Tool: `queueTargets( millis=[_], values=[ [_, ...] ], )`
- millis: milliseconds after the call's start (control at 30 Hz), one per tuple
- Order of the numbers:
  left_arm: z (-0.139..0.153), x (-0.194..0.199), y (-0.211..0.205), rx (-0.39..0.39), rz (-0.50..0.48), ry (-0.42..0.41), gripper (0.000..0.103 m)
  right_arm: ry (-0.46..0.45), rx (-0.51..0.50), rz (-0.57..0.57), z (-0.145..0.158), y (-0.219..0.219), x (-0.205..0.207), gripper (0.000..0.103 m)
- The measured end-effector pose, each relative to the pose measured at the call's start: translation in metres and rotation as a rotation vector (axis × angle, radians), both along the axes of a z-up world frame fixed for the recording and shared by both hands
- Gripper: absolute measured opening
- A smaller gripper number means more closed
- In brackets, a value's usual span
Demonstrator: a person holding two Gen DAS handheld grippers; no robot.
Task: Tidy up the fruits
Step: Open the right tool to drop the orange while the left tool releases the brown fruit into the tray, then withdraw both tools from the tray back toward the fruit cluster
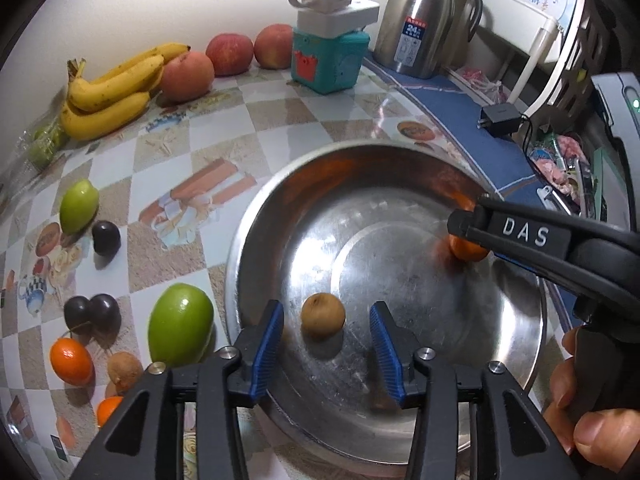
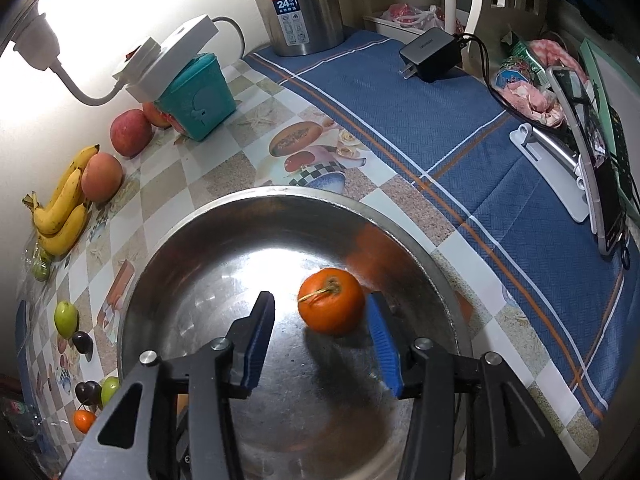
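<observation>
A steel bowl (image 1: 400,280) stands on the checked tablecloth. My left gripper (image 1: 327,310) hangs open over the bowl's near side. A small brown round fruit (image 1: 323,314) lies on the bowl floor between its blue pads, clear of both. My right gripper (image 2: 320,300) is open over the same bowl (image 2: 200,280). A small orange (image 2: 331,300) with a dry stem rests on the bowl floor, close against the right pad and well clear of the left one. In the left wrist view the right gripper's fingers (image 1: 464,224) partly hide that orange (image 1: 466,250). A hand holds the handle at the right edge.
Left of the bowl lie loose green fruits (image 1: 181,324), dark plums (image 1: 106,237), a small orange (image 1: 71,360) and a brown fruit (image 1: 125,368). Bananas (image 1: 108,92) and apples (image 1: 230,54) line the back wall. A teal box (image 1: 330,60), a steel flask (image 1: 416,20) and a charger (image 2: 430,54) stand behind.
</observation>
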State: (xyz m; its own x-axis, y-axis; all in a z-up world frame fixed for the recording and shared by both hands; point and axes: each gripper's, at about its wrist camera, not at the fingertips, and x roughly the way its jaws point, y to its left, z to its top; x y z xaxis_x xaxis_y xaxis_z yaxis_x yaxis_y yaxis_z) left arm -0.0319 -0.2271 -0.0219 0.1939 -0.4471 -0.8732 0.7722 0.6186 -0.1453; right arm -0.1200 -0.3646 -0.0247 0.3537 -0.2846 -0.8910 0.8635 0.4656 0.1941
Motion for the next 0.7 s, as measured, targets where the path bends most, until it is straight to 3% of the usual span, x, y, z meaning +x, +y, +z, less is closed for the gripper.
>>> queueTargets(
  millis=[367, 467, 567, 700],
  values=[
    [0.035, 0.019, 0.017, -0.071, 0.085, 0.018, 0.055, -0.032, -0.042, -0.006, 0.028, 0.006, -0.006, 0.049],
    [0.042, 0.026, 0.024, -0.059, 0.123, 0.024, 0.059, -0.018, -0.035, -0.004, 0.029, 0.009, -0.007, 0.049],
    [0.040, 0.033, 0.030, -0.015, 0.168, 0.053, 0.076, 0.004, -0.002, -0.008, 0.025, 0.012, -0.008, 0.049],
    [0.028, 0.044, 0.043, 0.059, 0.232, 0.103, 0.077, 0.035, 0.005, 0.003, 0.022, 0.018, -0.006, 0.049]
  ],
)
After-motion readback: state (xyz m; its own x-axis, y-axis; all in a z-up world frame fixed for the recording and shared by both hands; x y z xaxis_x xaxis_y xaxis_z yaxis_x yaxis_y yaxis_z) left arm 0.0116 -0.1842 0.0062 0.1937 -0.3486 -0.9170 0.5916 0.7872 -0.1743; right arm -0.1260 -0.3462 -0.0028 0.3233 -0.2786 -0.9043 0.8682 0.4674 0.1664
